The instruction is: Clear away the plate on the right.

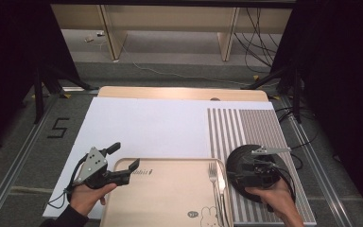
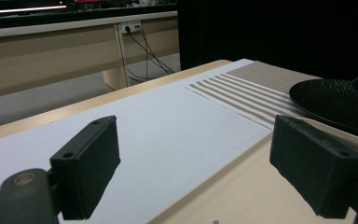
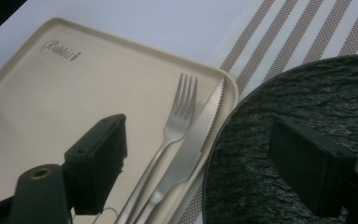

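Table-setting, early: right gripper, jaws wide apart, hovers over black plate at lower right of high view, beside fork and knife on tray; left gripper open at tray's corner; next, close on cutlery.

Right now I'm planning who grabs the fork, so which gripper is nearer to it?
Right. The right gripper hovers over the black plate just beside the fork; the left gripper sits at the tray's far corner.
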`<act>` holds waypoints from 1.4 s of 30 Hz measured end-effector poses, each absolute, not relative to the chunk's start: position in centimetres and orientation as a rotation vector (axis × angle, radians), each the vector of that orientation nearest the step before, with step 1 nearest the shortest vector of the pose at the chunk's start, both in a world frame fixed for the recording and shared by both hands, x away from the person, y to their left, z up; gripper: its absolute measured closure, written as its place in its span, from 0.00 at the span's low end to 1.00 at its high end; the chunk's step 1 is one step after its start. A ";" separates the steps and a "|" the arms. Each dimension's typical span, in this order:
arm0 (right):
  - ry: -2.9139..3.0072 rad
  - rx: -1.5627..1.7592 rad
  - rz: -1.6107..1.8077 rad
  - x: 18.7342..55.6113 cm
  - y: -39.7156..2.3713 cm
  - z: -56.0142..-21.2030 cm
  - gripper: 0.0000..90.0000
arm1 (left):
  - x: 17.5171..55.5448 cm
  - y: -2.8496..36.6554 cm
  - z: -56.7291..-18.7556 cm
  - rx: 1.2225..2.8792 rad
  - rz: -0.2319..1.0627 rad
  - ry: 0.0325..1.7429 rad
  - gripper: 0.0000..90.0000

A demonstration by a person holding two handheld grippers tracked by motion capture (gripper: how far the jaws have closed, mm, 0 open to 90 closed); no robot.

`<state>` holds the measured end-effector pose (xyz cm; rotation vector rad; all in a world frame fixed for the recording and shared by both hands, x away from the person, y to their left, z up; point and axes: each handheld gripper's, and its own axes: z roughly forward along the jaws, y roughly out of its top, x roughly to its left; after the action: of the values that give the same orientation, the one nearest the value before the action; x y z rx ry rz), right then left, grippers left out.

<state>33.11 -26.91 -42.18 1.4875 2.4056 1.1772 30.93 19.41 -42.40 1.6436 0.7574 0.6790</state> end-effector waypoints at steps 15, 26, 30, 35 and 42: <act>2.304 1.585 1.170 32.9 -29.8 -42.4 0.23 | 30.8 19.5 -42.4 1.642 0.680 0.758 0.17; 2.257 1.632 1.166 32.2 -31.2 -42.7 0.23 | 30.7 19.5 -42.4 1.641 0.677 0.760 0.17; 2.241 1.655 1.162 32.0 -31.8 -42.7 0.23 | 30.8 19.5 -42.4 1.642 0.679 0.759 0.17; 2.223 1.674 1.159 31.7 -32.4 -42.8 0.24 | 30.7 19.5 -42.4 1.644 0.679 0.758 0.17; 2.199 1.693 1.155 31.3 -33.2 -42.9 0.24 | 30.7 19.5 -42.4 1.643 0.679 0.758 0.17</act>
<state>31.34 -33.20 -42.91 1.6932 2.1992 1.1551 30.74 19.49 -42.39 1.6428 0.7577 0.6793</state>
